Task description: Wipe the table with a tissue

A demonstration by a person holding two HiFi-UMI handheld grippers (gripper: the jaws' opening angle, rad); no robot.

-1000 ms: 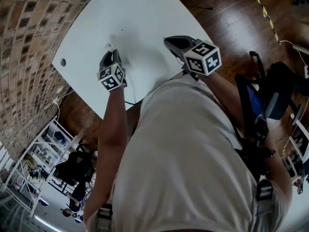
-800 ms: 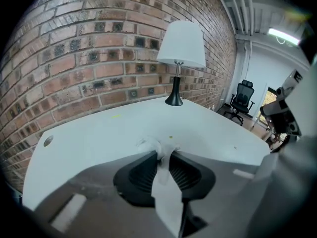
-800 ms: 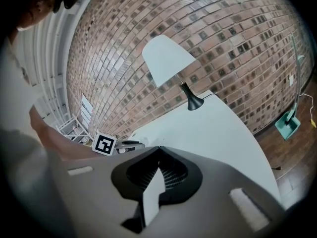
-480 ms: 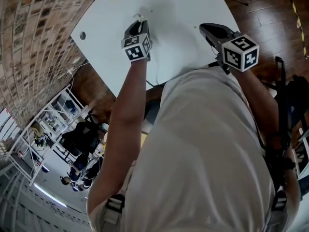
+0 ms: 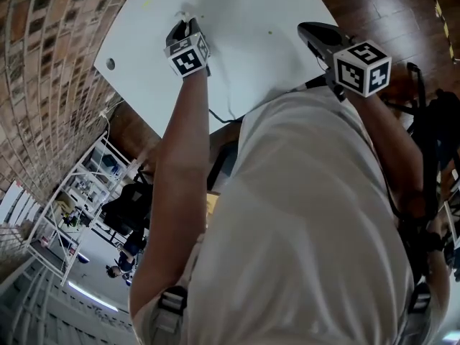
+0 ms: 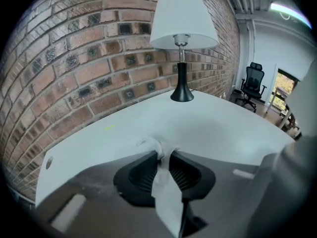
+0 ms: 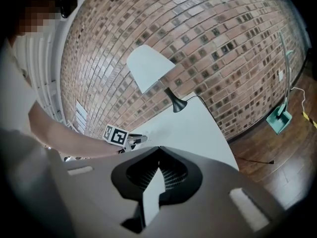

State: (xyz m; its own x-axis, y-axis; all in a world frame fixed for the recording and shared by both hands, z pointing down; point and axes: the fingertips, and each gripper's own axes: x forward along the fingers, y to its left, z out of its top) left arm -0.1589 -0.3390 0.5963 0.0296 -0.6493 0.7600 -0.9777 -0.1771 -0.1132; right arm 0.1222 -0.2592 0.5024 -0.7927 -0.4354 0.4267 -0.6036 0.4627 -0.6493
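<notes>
Mid-stroke, by the look of it, with the left gripper [image 6: 159, 155] clamped on the tissue [image 6: 164, 190]: jaws nearly together, wad bunched at the tips, tail trailing back underneath. Wad apparently down on the table [image 5: 244, 20] right at the tips. Contact itself hard to confirm.

Change over the last second: pushed outward from the near edge, away from the body, deeper onto the top. Same grip throughout, no visible slip of the tissue. Puts the yellow speck [image 6: 109, 127] ahead and left of the tips, the lamp [image 6: 181, 33] dead ahead, well apart.

As for the right gripper [image 7: 158, 151]: closed, tips meeting, no tissue made out there. Pale sliver behind the tips unclear, maybe just a gap. Hanging above the table well off to the right of the left one, shifted slightly, taking no part.

Meaning for the task: reads as one forward pass under way. Near strip likely covered, stretch ahead toward the lamp and off to both sides not yet touched. Plenty left. Worth watching: small wad, narrow swath, so many passes needed.
</notes>
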